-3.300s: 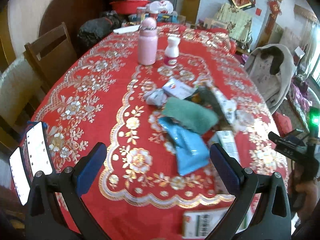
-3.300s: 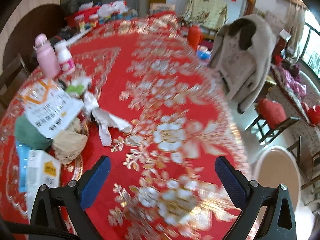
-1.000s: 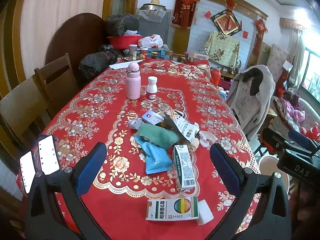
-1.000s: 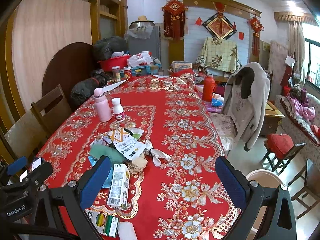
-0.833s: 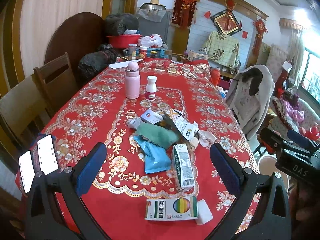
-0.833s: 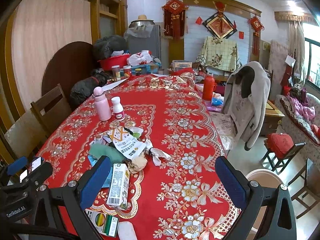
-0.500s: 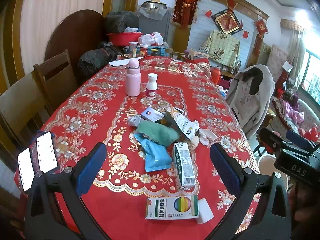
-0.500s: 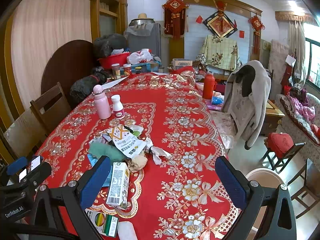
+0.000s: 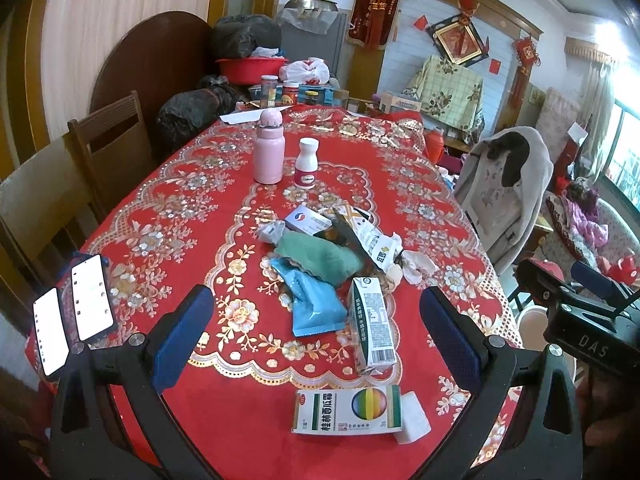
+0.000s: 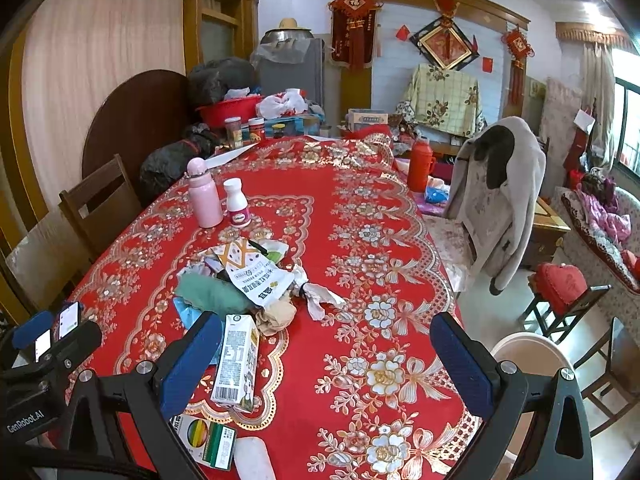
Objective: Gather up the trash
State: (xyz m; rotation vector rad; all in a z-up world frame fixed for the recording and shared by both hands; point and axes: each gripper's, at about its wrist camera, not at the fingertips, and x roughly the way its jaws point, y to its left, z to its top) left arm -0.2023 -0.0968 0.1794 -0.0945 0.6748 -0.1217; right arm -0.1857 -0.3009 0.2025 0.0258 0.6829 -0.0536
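On the red patterned tablecloth (image 9: 192,184), a heap of trash lay near the middle: a green cloth (image 9: 320,255), a blue packet (image 9: 312,302) just in front of it, a printed white wrapper (image 9: 374,240) leaning over its far side, and crumpled tissue (image 9: 416,266) to the cloth's right. A milk carton (image 9: 371,326) lay on its side beside the blue packet, on the near side of the green cloth. Nearer still, at the table's edge, sat a green-and-white medicine box (image 9: 348,408) touching a white block (image 9: 414,414). Well beyond the green cloth stood a pink bottle (image 9: 269,149) and a small white bottle (image 9: 307,163), side by side. The left gripper (image 9: 316,334) hovered above the near edge with its jaws spread wide, holding nothing. The right gripper (image 10: 326,364) also hung wide apart and empty, the carton (image 10: 236,364) beside its left finger. A coat-draped chair (image 10: 498,204) stood to the right, off the table.
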